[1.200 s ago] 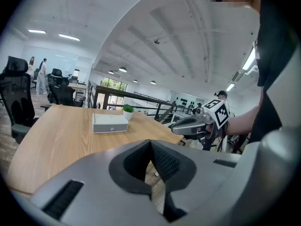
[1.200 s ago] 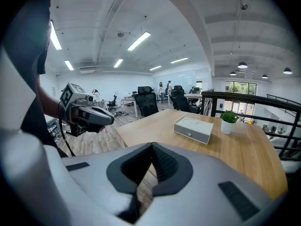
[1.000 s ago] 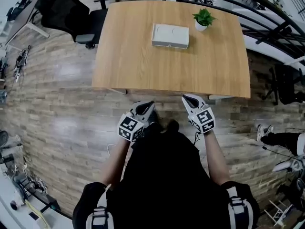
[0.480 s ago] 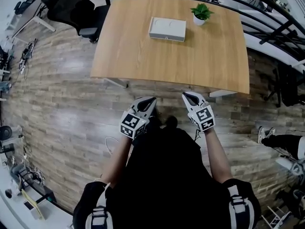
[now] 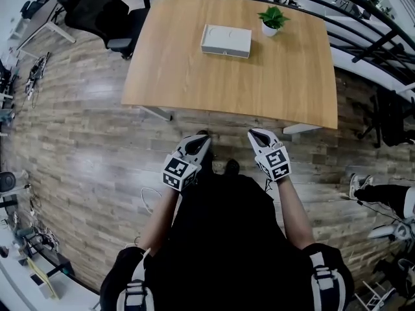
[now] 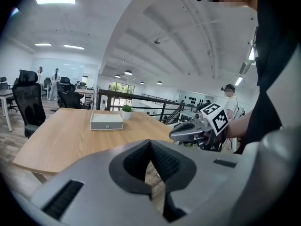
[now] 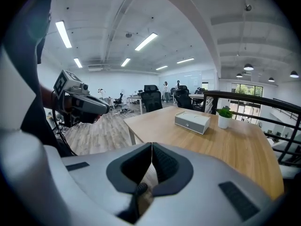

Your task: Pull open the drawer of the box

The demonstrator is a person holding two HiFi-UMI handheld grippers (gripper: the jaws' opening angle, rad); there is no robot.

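Both claws are clenched on nothing: our left claw [image 5: 201, 138] and right claw [image 5: 254, 134] each have their jaws pressed together, with only floor and table showing past the tips in the two gripper views. We hold them side by side in front of our body, over the wooden floor [image 5: 78, 148] and short of the near edge of the table [image 5: 227, 89].

We judge the task not yet begun. The box [image 5: 225, 41] lies on the far half of the table, just beside a small potted plant [image 5: 272, 20] and well apart from both claws. Nothing touches it. What is left is all of it: reach across, open a claw, take the pull and draw the drawer out.

From here the box looks flat, pale grey-white and rectangular. Its drawer [image 6: 106, 125] faces us, shut and flush with the casing, and a small dark knob [image 7: 186, 125] sits in the middle of that front, which looks a tight target.
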